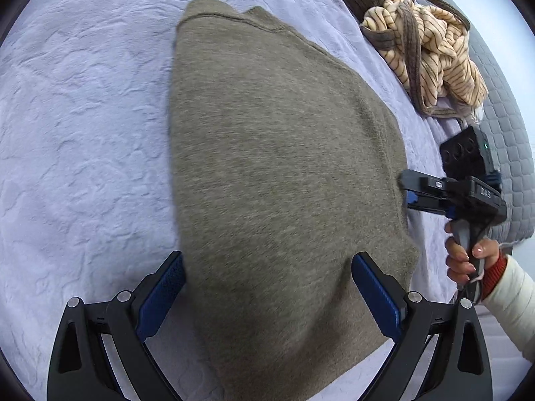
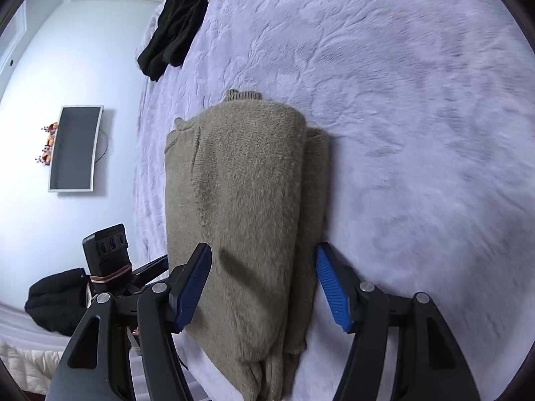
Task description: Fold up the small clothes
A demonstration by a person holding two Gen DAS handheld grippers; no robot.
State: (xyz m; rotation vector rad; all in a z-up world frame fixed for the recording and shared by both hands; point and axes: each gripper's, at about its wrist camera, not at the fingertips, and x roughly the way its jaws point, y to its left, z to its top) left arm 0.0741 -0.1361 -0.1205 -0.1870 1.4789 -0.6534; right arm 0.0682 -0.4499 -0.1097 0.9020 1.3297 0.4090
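Both grippers hover spread, holding nothing: my left gripper [image 1: 267,297] at six o'clock over the folded sweater [image 1: 281,167], my right gripper [image 2: 264,287] straddling its near end on the bedspread [image 2: 418,117]. I'd pinch all layers together, then fold evenly toward twelve o'clock.
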